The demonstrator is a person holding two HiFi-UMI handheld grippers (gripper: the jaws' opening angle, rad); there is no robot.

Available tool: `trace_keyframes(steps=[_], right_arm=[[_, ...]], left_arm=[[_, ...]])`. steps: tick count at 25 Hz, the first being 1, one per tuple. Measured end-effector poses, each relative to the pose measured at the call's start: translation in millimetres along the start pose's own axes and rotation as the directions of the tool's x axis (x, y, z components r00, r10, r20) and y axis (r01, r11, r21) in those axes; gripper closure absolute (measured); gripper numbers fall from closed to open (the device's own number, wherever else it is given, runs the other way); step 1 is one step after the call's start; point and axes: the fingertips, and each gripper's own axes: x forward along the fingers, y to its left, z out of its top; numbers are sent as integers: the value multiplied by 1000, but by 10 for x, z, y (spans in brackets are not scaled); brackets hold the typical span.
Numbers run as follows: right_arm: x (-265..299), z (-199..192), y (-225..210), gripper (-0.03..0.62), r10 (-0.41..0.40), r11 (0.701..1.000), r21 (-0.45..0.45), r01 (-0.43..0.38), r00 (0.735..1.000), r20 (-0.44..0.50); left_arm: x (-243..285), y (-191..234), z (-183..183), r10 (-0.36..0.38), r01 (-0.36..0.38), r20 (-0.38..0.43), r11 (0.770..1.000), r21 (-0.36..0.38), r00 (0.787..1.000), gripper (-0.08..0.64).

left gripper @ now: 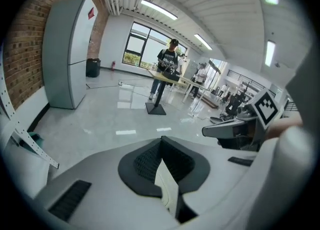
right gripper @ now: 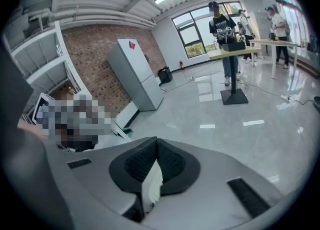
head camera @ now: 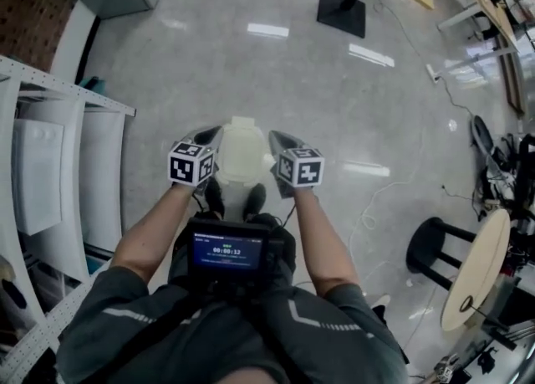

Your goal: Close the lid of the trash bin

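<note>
The trash bin [head camera: 241,155] stands on the glossy grey floor [head camera: 251,64] directly in front of the person's feet, well clear of the white shelving [head camera: 50,165] along the left edge of the head view. From above only its cream top shows, with a small tab on the far side. I cannot tell whether the lid lies fully down.

The 2 grippers flank the bin at the same height and both point forward. The left gripper [head camera: 207,134] sits against the bin's left side and the right gripper [head camera: 281,141] against its right side. Each one's marker cube [head camera: 191,165] is turned up toward the camera.

In the left gripper view the dark ribbed pads [left gripper: 145,161] meet at their tips. Below that point they are pressed on a thin cream edge [left gripper: 167,186], which matches the bin's colour. In the right gripper view the pads [right gripper: 135,164] are likewise drawn together and pinch a thin white sliver [right gripper: 151,184]. Neither gripper has any open gap at the tips.

A dark device with a lit screen [head camera: 227,250] hangs at the person's chest. A black stool [head camera: 439,248] and a round pale tabletop [head camera: 476,269] stand off to the right. Farther back, a person [left gripper: 167,63] stands at a tall desk.
</note>
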Motion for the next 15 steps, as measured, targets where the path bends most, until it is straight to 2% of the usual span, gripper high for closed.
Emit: trace_keyframes(steps=[3,5,8,12,15], right_arm=[[-271,356,227,581,72,997,-15,-71,994,82],[-480,524,353,581,94,995,-45,-89,988,119],[-784,835,361,581,87,994,-82,-73,977,196],[-1157,1308,358,581,52,990,-139,-10,951,304],[-1420,1619,525,581,87,981,-192,-17,926,366]], left_arm=[[-270,-100,454,-29,27,86,999,23,996,563],[-483,-168,718,-45,40,140,999,35,989,563],[-770,-256,1119,-57,46,241,998,49,969,563],[-1080,-324,1519,-63,46,364,997,56,929,563],[-1263,-388,1764,-84,47,415,994,98,906,563]])
